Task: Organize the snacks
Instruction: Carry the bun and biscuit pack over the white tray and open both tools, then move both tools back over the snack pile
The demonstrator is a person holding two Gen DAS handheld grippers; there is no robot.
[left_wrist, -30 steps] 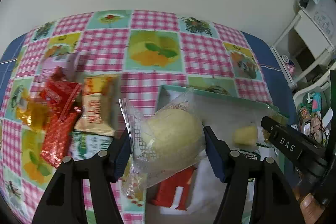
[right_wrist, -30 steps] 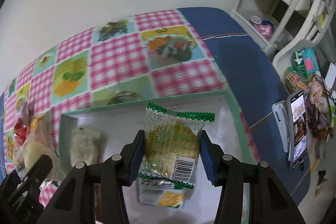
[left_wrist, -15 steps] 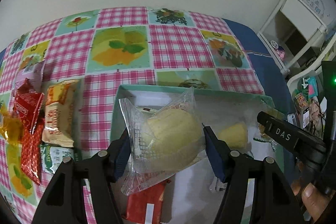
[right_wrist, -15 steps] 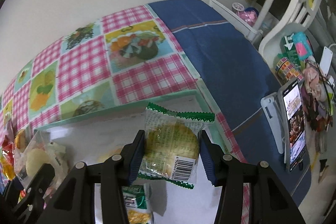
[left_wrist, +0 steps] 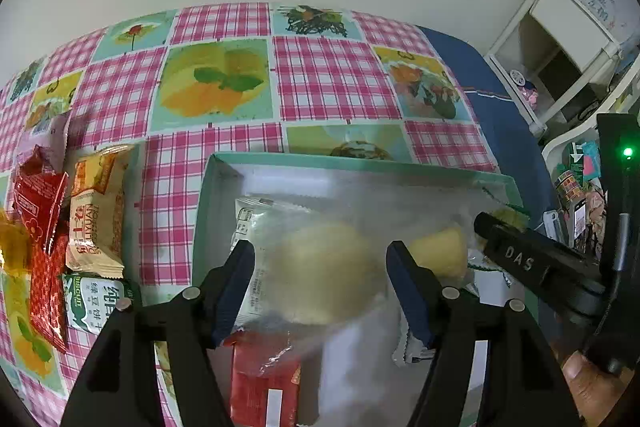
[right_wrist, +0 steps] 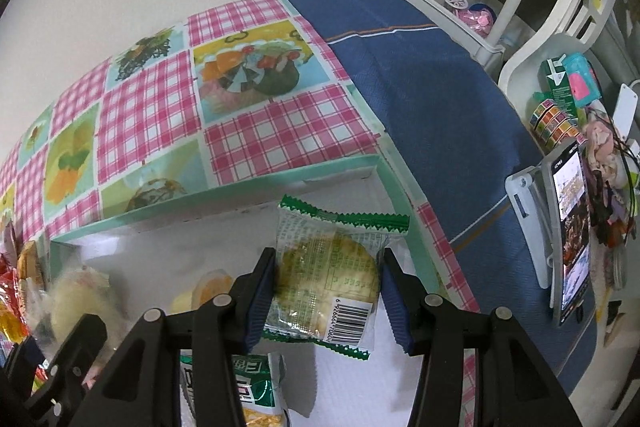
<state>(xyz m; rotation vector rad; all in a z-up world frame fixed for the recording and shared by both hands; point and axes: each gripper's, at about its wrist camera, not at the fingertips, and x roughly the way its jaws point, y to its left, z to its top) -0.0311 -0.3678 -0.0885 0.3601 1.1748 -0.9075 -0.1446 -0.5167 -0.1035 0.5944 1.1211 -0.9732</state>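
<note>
Green-edged biscuit pack (right_wrist: 326, 277), barcode showing, pinched in right tool (right_wrist: 328, 291); left tool (left_wrist: 320, 287) spreading.

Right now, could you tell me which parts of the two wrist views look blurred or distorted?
Left wrist view: the clear-wrapped bun between the left tongs is smeared by motion blur, while the tablecloth stays sharp. Right wrist view: the green-edged biscuit packet is crisp, the bun at left is blurred. Both views bend straight edges, fisheye fashion.

Left gripper (left_wrist: 320, 287) jaws just opening, pointing steeply down; right gripper (right_wrist: 328, 293) jaws clamped, steeply down.
</note>
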